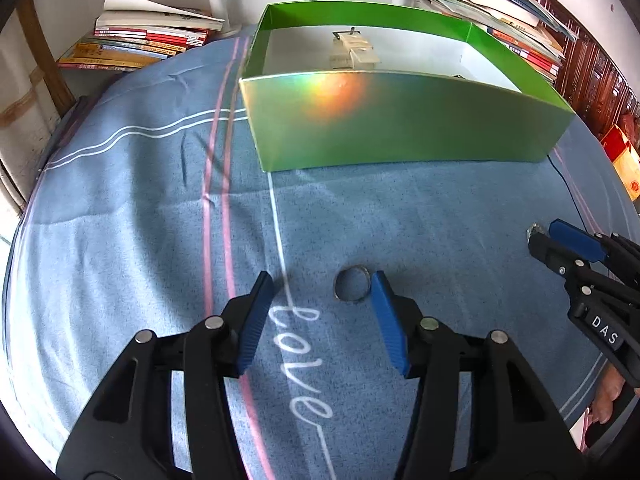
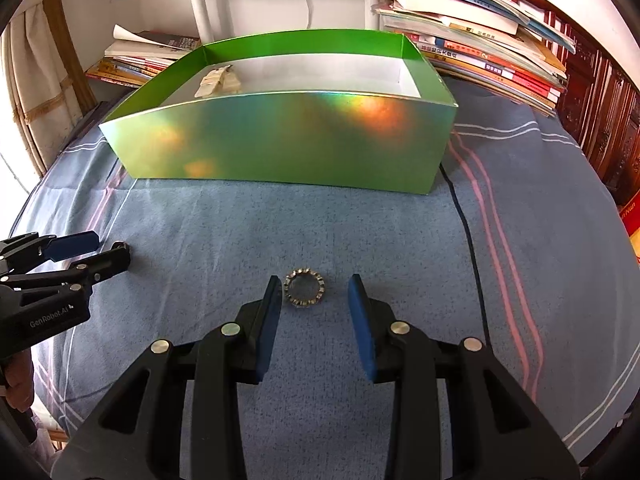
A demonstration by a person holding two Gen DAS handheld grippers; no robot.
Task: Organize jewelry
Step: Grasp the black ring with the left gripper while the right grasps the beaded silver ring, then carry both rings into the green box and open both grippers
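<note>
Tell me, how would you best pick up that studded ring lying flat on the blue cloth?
Pinch the studded ring across its outer rim, coming down from above with one finger on each side. It lies flat, so only the rim offers grip; the right hand-held gripper already straddles it.

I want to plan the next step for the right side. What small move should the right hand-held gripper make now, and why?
Probably close the right hand-held gripper on the studded ring. The ring lies flat on the blue cloth between the open fingers, near the left pad and not yet pressed. Once gripped, it could go into the green box behind.
</note>
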